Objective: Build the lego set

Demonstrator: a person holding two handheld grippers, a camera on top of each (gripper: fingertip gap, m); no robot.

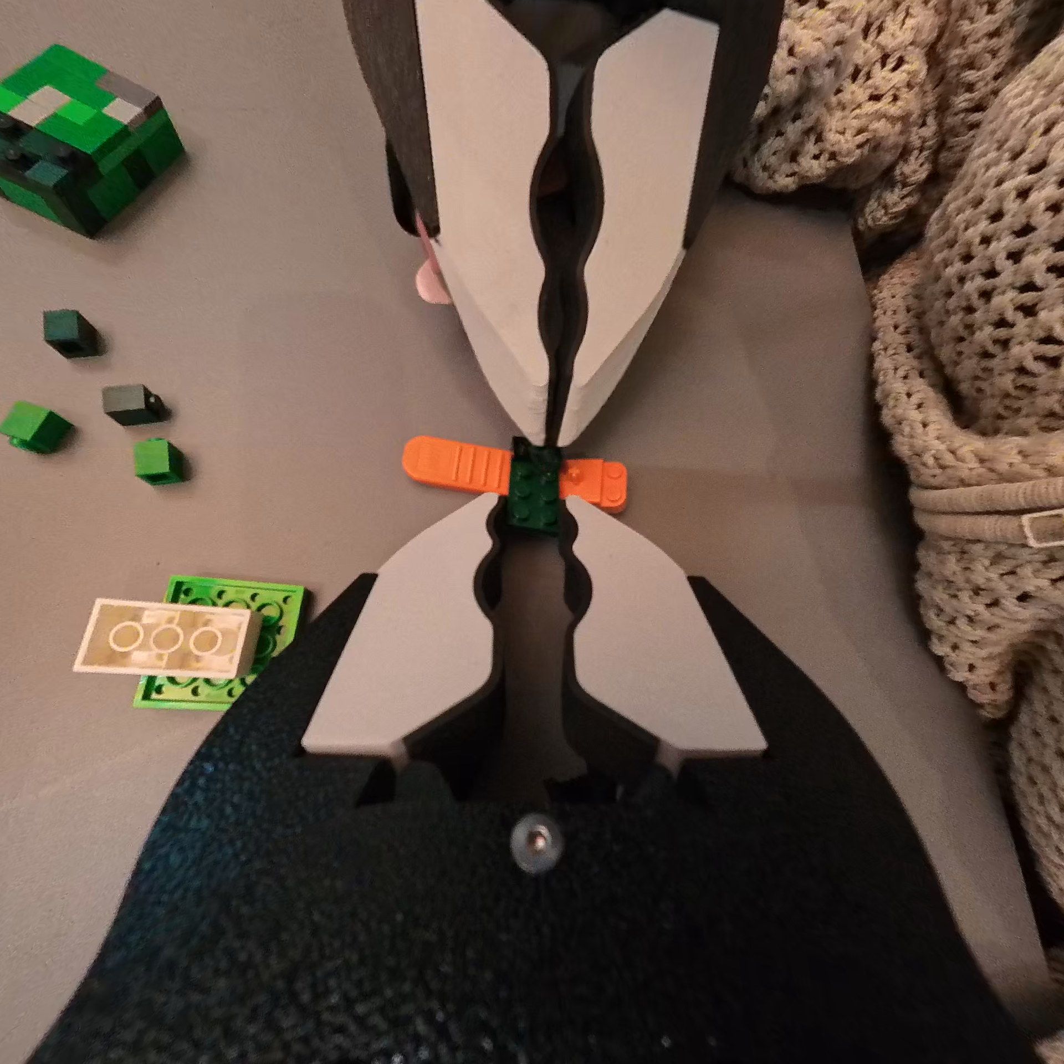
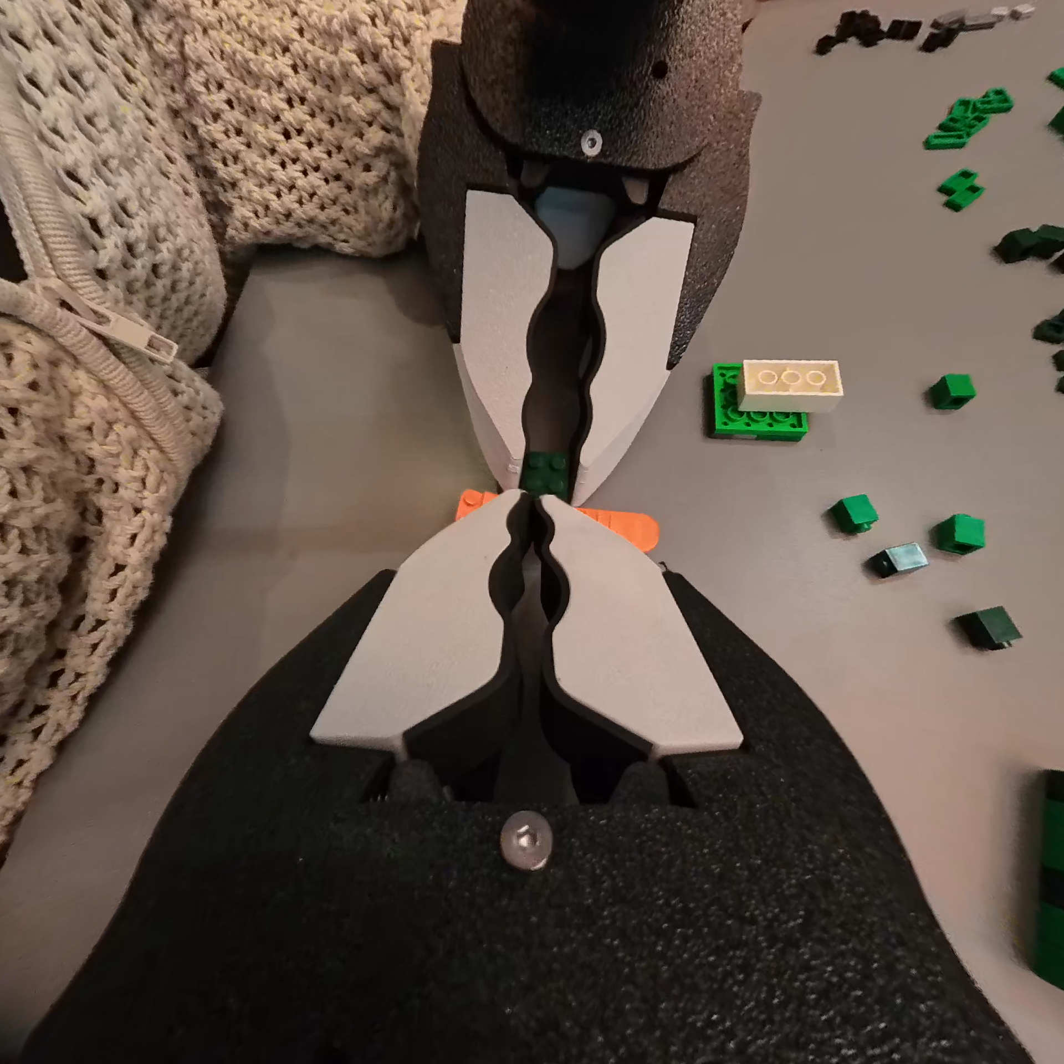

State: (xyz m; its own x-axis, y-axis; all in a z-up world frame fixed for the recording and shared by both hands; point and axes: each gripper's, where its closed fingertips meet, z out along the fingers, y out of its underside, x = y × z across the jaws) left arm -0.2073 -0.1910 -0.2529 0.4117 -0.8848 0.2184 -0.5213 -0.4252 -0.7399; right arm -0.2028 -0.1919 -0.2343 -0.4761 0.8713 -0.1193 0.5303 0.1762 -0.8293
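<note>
My left gripper (image 1: 534,512) is shut on a dark green studded plate (image 1: 534,498) and holds it just above an orange brick separator (image 1: 455,472) lying on the grey table. My right gripper (image 1: 546,440) comes in from the opposite side. It is shut, its tips pinching a small dark piece (image 1: 532,452) at the plate's far end. In the right wrist view my right gripper (image 2: 531,506) meets the plate (image 2: 547,469), which is held by the left gripper (image 2: 547,472). The separator (image 2: 627,527) shows beneath.
A built green cube (image 1: 86,138) stands far left. Small loose green and dark cubes (image 1: 132,403) lie nearby. A white brick (image 1: 164,636) rests on a bright green plate (image 1: 276,599). A person's knitted sleeve (image 1: 950,345) borders the right. More green pieces (image 2: 967,121) lie farther off. Left and right tips are no more than a few centimetres apart. Both grippers' tips are roughly 15 cm from the built green cube (image 1: 86,138).
</note>
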